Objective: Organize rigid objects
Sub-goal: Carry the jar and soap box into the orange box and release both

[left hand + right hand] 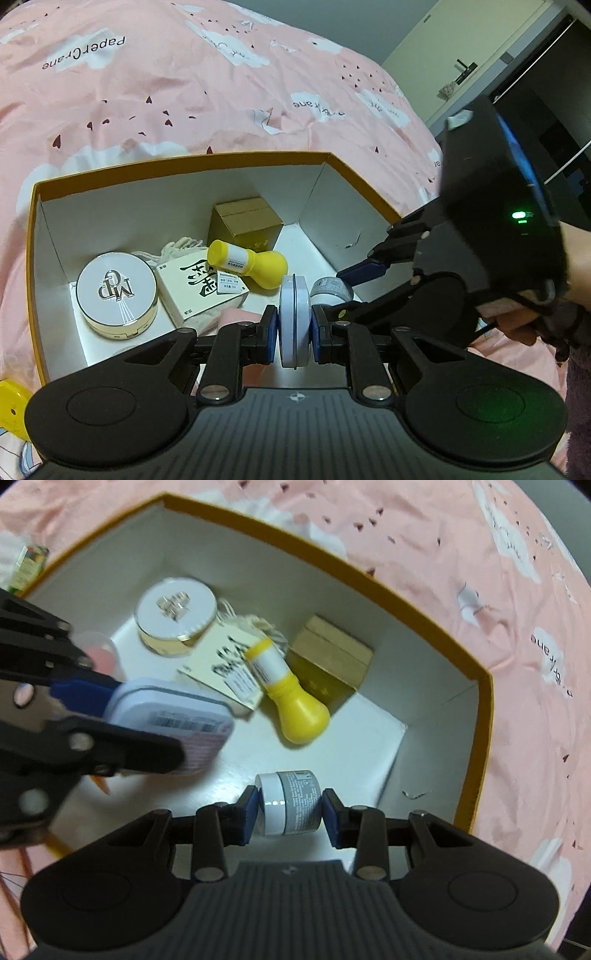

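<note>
**Tin and jar over the box**

Tongs on both sides are loaded. The left gripper (294, 328) is clamped on a flat round tin (294, 321) held on edge, and the right gripper (289, 812) pinches a small grey jar (290, 803) lying sideways between its pads. Both hang over the open gold-rimmed box (177, 164), which sits on a pink bedspread (184, 92).

Doing this step well probably means lowering each item onto bare white floor near the right wall, clear of the yellow bottle (286, 698), before the jaws part, since the jar could roll.

Only the right wrist view shows the tin's barcoded face and the free floor beneath the jar. Only the left wrist view shows the compact (117, 297) lid lettering sharply, and a yellow object (11, 408) outside the box.
</note>
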{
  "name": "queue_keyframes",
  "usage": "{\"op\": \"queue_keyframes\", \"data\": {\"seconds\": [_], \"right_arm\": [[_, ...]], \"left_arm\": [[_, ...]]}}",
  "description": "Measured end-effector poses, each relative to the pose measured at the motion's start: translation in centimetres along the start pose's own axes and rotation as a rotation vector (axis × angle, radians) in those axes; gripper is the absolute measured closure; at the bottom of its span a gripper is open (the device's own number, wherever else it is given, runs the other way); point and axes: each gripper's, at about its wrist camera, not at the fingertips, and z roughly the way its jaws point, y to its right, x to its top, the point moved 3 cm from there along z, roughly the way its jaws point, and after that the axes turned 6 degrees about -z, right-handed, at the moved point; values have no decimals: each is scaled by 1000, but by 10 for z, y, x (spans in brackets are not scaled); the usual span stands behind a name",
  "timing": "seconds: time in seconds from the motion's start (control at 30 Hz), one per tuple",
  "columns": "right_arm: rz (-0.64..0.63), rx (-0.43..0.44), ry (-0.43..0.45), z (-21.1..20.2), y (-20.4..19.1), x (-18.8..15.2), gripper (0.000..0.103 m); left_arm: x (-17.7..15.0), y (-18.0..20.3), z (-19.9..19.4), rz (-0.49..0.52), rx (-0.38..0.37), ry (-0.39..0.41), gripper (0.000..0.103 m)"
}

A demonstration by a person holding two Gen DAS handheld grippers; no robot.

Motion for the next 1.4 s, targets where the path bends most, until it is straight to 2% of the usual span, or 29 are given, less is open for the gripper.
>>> {"op": "queue_keyframes", "data": {"seconds": [0.17,0.3,0.53,0.6,0.83,1.13,1.4], "right_arm": [[-20,-14,-72,16,4,0,66],[-29,-6,-85,22,3,-2,66],[-36,-19,-64,17,3,-5,64],[-35,-24,-41,11,2,-7,58],[-49,-71,3,-9,3,-11,53],[-73,-118,7,-9,0,-9,52],[-77,-137,7,-11,-2,-9,52]], "left_arm": [[1,5,3,17,-4,-17,83],[3,6,10,15,10,-51,83],[3,10,16,22,10,-67,83],[3,11,17,19,9,-73,83],[1,16,21,6,-17,-94,83],[0,15,27,20,34,-130,83],[-1,15,25,26,58,-121,75]]}}
